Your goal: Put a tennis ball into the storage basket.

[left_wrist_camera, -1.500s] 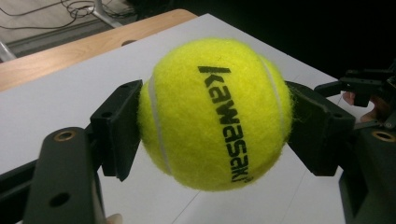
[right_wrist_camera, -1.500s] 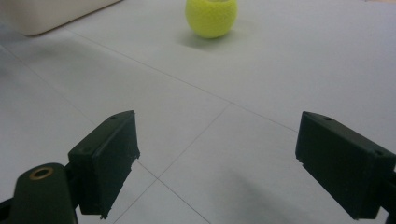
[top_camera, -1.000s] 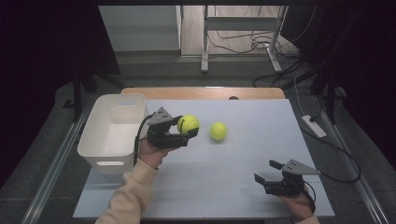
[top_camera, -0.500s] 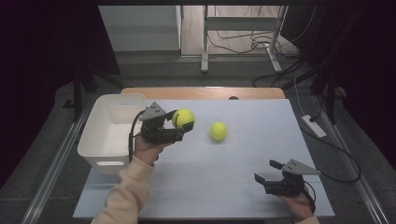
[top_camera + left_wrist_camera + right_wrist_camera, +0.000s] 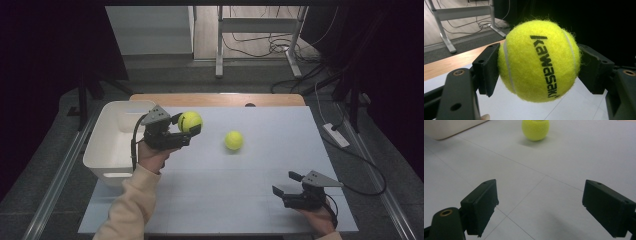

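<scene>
— Any writing to read?
— One word: "kawasaki", in black lowercase letters, on the yellow ball (image 5: 539, 60) pinched between the jaws of the left gripper (image 5: 537, 67). In the left gripper view it runs top to bottom down the felt.
— And on the other ball (image 5: 233, 140), out on the table?
— No lettering can be made out on it.

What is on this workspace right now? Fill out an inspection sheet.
Surface: pale table, bare between items.
Job's things: held ball printed "kawasaki"; second ball resting mid-table; white bin at the left edge.
Clutter: nothing seen.
Grippers: left gripper shut on the held ball, lifted beside the bin; right gripper open, low over the table.
Cables: cable trailing from the left gripper; floor cables behind.
Surroundings: dark, metal frame legs.
</scene>
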{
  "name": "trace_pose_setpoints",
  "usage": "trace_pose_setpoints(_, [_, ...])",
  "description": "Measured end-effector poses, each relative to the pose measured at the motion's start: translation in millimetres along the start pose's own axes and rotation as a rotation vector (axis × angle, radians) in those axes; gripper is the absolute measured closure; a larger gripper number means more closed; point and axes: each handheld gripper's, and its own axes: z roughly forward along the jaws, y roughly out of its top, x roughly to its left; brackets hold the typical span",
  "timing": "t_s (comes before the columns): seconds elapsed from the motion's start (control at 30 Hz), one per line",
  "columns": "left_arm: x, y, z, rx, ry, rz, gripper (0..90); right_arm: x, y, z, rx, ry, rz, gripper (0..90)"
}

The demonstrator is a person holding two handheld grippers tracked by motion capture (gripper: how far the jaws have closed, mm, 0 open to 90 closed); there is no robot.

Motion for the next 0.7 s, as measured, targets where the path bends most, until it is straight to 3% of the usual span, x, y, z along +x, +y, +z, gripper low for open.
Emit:
trace_pose_setpoints(0.53, [9.0,5.4,-7.6,-0.017,0.034,-0.009,27.0,0.1,-0.1,-0.1,0.000,-0.002,0.000,12.9])
trace_pose_setpoints(0.7, [13.9,13.6,-13.7,-0.029,0.057,-0.006,27.0,0.3,0.1,-0.1,0.000,-0.002,-0.001,12.9])
